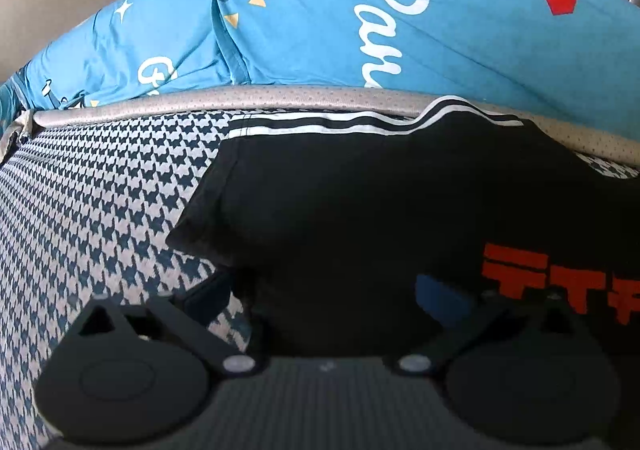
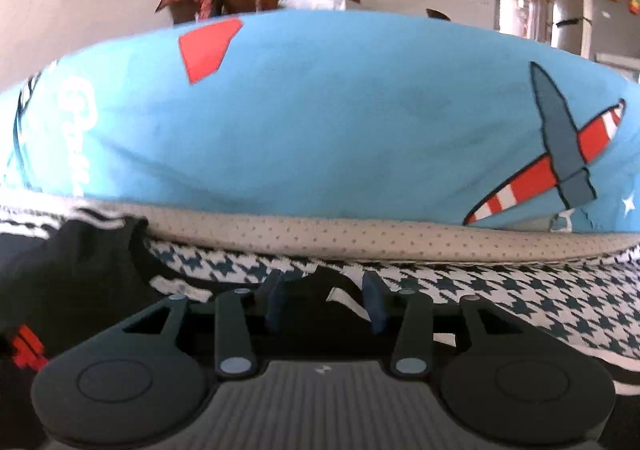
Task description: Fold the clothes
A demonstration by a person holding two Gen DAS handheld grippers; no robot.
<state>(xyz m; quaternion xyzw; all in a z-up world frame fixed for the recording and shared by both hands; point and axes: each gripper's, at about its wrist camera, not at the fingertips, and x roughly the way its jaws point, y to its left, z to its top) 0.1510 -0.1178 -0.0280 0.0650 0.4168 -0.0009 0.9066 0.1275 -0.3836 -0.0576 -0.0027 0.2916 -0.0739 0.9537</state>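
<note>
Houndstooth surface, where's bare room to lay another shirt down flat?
In the left wrist view, bare houndstooth cover lies left of the black shirt, up to the dotted grey edging. In the right wrist view, more lies right of the right gripper. It is crowded where the shirt spreads and against the blue printed bedding.
</note>
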